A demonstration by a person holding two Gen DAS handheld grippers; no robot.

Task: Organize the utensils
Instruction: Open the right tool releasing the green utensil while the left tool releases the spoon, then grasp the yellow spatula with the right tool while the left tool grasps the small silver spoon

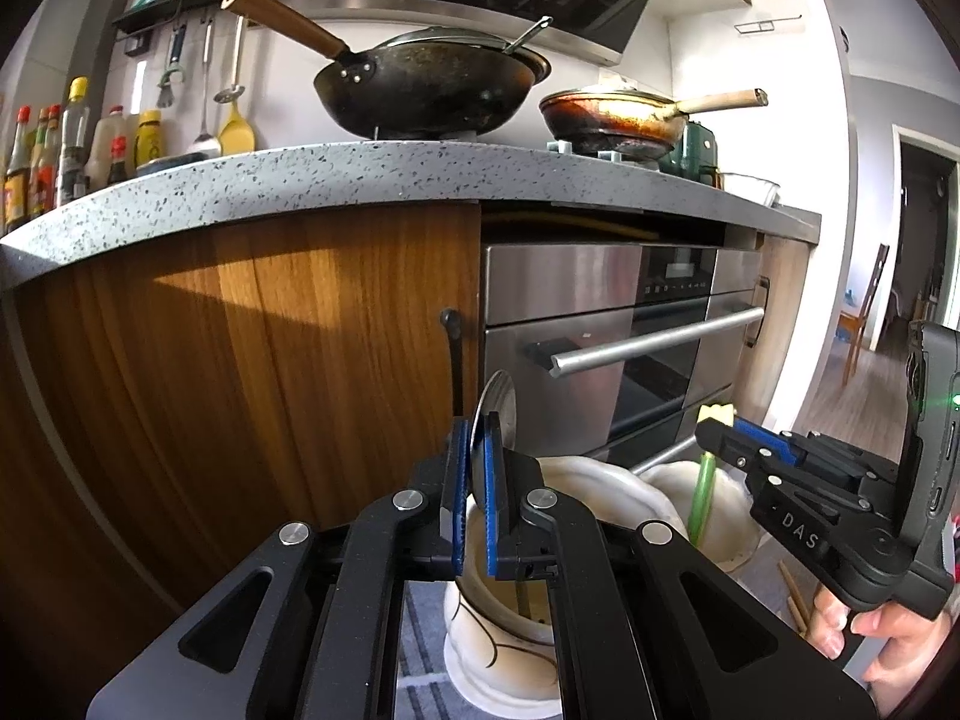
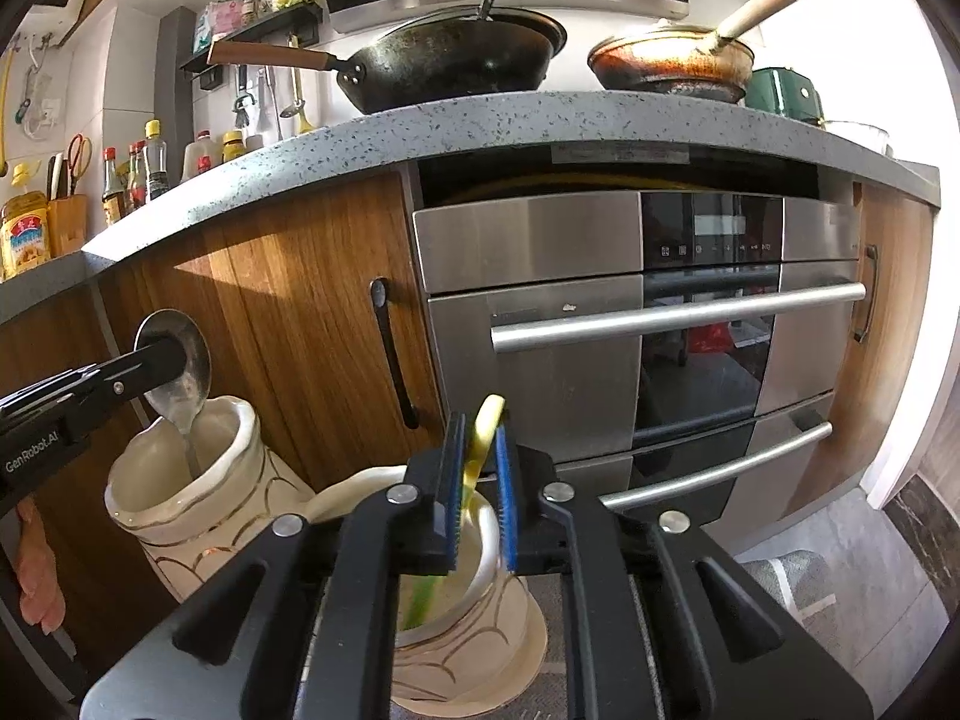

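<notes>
"DAS" marks right gripper (image 1: pixel 717 429); "GenRobot.AI" marks left gripper (image 2: pixel 174 354)

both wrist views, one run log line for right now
left gripper: shut on metal spoon over left jar | right gripper: open around green utensil in right jar

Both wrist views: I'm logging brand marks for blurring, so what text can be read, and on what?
"DAS": white letters on the black body of the right claw.
"GenRobot.AI": white letters on the black body of the left claw.
Yellow label of the oil bottle: too blurred.
Stainless oven's dark control panel: icons too small.
Sauce bottle labels: unreadable.
</notes>
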